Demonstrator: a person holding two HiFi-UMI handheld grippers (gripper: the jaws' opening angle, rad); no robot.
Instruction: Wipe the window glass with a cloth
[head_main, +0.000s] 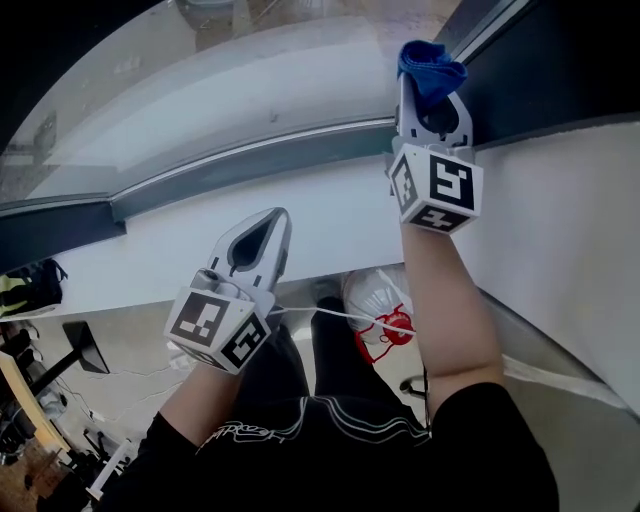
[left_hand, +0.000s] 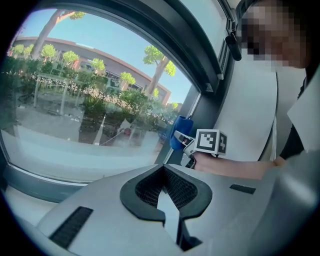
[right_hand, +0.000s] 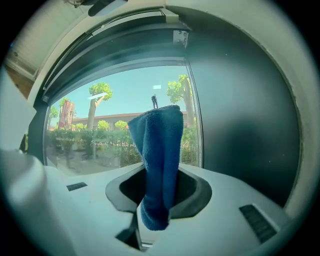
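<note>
1. While the right claw (head_main: 435, 95) grips it, the cloth (right_hand: 160, 145) stands up close to the glass (right_hand: 100, 135), at its right edge.
2. Left claw (left_hand: 163, 170) is clenched on nothing, by the sill (head_main: 330, 220).
3. Wiping looks barely begun; next, press the cloth flat and sweep leftward.

A white sill (head_main: 330, 215) is running under a dark grey frame rail (head_main: 250, 160). Down below its edge, a clear plastic bag (head_main: 378, 305) with red print is lying on the floor. Outside, tall trees (left_hand: 156, 60) are standing in front of a long, low building (left_hand: 95, 52), green shrubs (left_hand: 95, 107) are lining the ground before it, and a clear blue sky (left_hand: 135, 37) is showing above
</note>
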